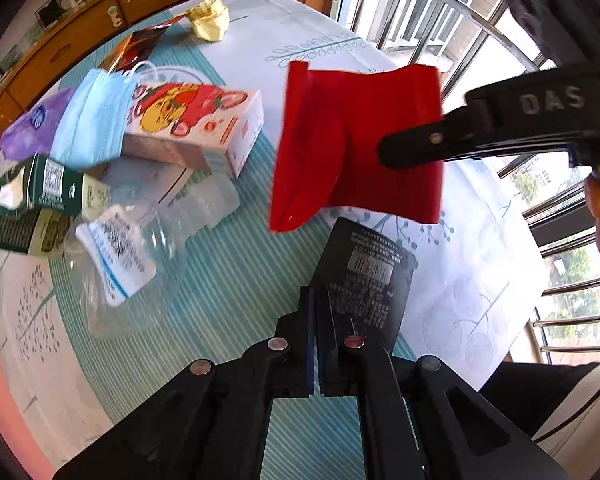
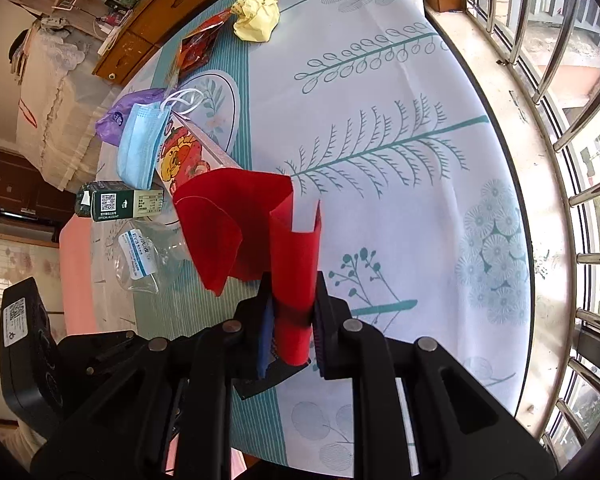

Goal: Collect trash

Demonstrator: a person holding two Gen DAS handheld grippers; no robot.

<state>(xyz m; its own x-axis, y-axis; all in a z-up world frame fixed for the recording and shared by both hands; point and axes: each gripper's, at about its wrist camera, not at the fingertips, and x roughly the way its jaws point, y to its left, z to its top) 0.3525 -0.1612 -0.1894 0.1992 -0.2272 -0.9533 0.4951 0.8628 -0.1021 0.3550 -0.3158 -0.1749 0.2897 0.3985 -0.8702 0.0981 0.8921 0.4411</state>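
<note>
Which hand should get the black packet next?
Left. The black packet sits right at the left gripper's shut jaws, while the right gripper is busy clamping the red bag.

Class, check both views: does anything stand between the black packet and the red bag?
Nothing visible does. The black packet is at the left gripper, the red bag hangs just beyond it from the right gripper, and the carton lies off to one side.

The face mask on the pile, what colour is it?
Light blue face mask, clearest in the left wrist view.
</note>
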